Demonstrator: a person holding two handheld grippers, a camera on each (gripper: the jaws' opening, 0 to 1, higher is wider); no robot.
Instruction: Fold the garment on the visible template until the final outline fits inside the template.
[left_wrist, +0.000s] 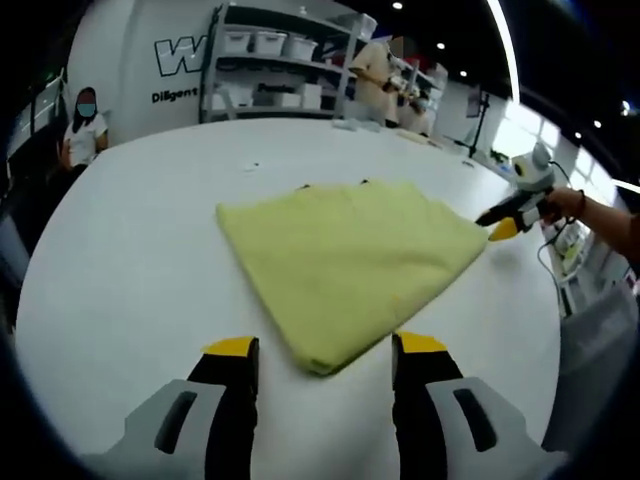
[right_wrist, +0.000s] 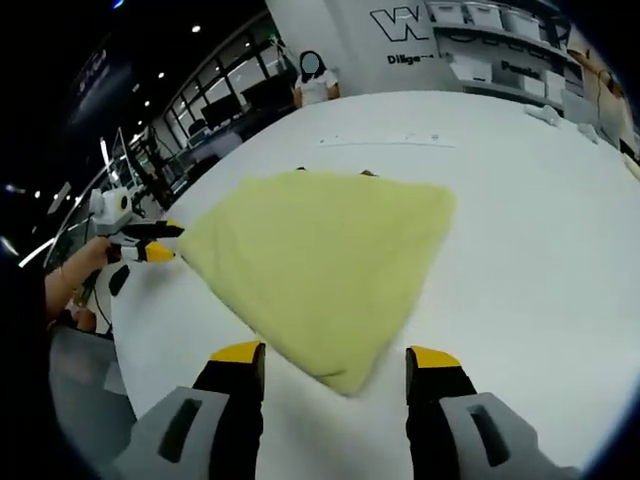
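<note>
Garment (left_wrist: 345, 265) lies folded just beyond open jaws.

Left gripper (left_wrist: 325, 365) and right gripper (right_wrist: 335, 375): grey bodies, black jaws, yellow tips, dark slot on each body half.

Left gripper view looks low across the table (left_wrist: 120, 260), garment (left_wrist: 350, 265) near at 12 o'clock. Right gripper view faces it from the opposite corner. Both share garment (right_wrist: 320, 255) and table (right_wrist: 530, 230).
</note>
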